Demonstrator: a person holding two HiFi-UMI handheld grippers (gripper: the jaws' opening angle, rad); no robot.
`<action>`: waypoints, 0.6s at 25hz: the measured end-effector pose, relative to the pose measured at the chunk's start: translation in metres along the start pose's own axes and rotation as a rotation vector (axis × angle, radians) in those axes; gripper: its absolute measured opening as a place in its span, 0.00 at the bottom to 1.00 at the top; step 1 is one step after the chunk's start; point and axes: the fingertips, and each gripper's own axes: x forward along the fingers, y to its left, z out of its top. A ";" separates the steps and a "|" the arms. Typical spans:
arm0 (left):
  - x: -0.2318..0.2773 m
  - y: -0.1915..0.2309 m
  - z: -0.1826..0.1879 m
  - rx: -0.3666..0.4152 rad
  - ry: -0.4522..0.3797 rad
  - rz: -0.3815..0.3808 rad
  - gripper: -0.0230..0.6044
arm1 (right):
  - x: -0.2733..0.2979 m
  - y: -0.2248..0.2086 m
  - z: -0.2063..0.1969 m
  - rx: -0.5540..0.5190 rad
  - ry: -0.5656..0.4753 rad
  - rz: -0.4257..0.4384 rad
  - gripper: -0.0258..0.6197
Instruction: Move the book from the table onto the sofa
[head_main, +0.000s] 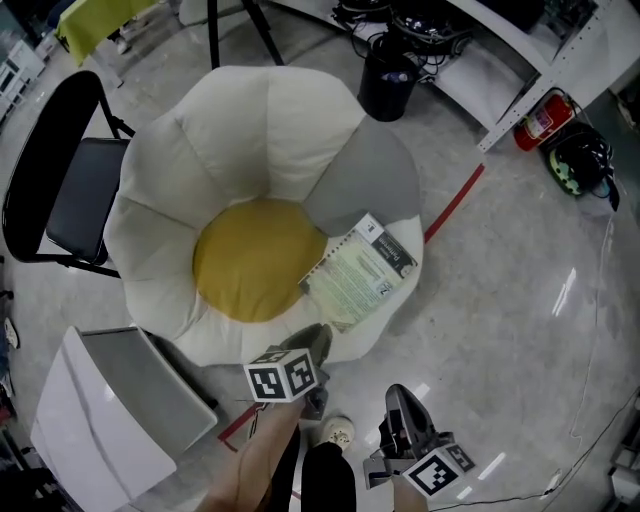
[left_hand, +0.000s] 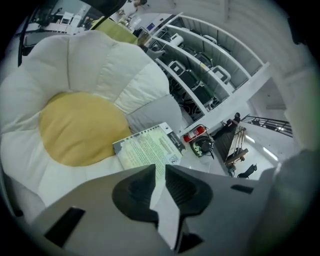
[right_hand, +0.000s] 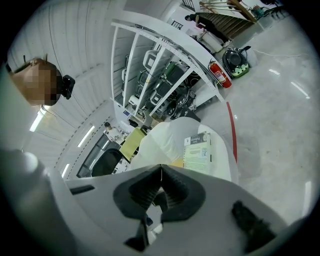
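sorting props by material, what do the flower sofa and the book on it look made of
The sofa looks like soft matte fabric over stuffing: its petals bulge and pucker at the seams. The book seems to be paper with a printed cover, thin and flat; whether it is glossy can't be told.

Head view: looked steeply down from over my head; took in the whole sofa (head_main: 270, 130) at middle range, with my left gripper (head_main: 315, 338) and right gripper (head_main: 400, 398) at the lower edge.
Left gripper view: looked along its own jaws, tilted down, close over the sofa's near rim.
Right gripper view: looked along its own jaws, nearer level, from farther back.
Shared by all three: the sofa, the book (head_main: 360, 272) and the fire extinguisher (head_main: 540, 118).
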 end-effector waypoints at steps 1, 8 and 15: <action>-0.009 -0.007 0.003 -0.005 -0.015 -0.010 0.12 | -0.002 0.007 0.000 -0.006 0.002 0.005 0.06; -0.078 -0.076 0.026 0.111 -0.094 -0.118 0.05 | -0.014 0.063 0.012 -0.068 -0.005 0.049 0.06; -0.147 -0.116 0.016 0.272 -0.131 -0.155 0.05 | -0.030 0.083 0.009 -0.103 -0.005 0.029 0.06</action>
